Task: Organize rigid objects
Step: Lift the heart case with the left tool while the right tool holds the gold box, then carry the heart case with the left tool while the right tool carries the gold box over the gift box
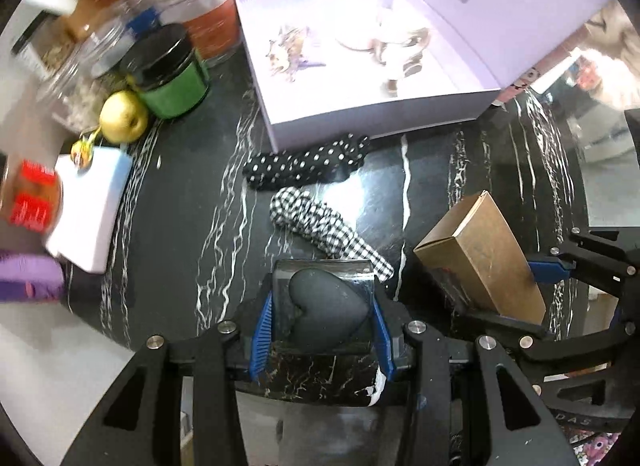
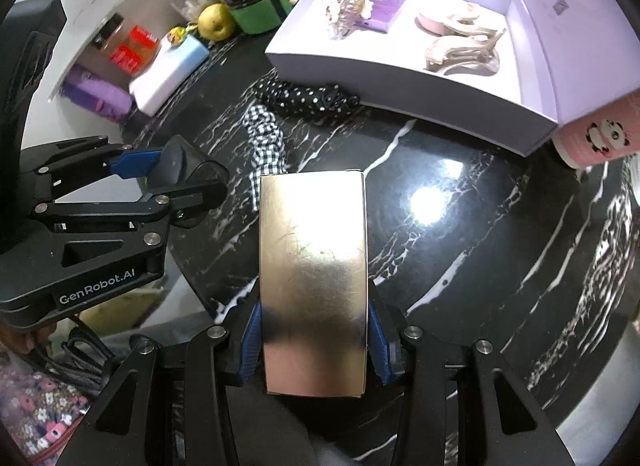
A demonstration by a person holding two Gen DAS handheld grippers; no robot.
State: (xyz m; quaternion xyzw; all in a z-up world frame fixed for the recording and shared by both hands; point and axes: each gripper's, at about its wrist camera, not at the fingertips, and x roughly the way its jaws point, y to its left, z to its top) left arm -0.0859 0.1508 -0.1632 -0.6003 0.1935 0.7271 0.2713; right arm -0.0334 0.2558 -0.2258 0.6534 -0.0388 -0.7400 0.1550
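My left gripper [image 1: 322, 320] is shut on a small clear case holding a dark grey heart [image 1: 326, 314], lifted above the black marble table [image 1: 180, 225]. In the right wrist view this gripper [image 2: 172, 174] shows at the left with the dark case in it. My right gripper [image 2: 314, 326] is shut on a shiny gold cardboard box [image 2: 312, 266]. That box [image 1: 480, 258] appears at the right of the left wrist view, tilted between the right gripper's fingers [image 1: 548, 270]. An open lilac box [image 1: 360, 117] with hair clips and small items inside sits at the far side of the table.
A black polka-dot scrunchie [image 1: 304, 165] and a checked fabric piece [image 1: 320, 225] lie in front of the lilac box [image 2: 400, 81]. Jars, a green-banded jar [image 1: 172, 77], a yellow apple [image 1: 122, 115] and a white box [image 1: 92, 205] crowd the left. A pink panda cup [image 2: 600, 133] stands at the right.
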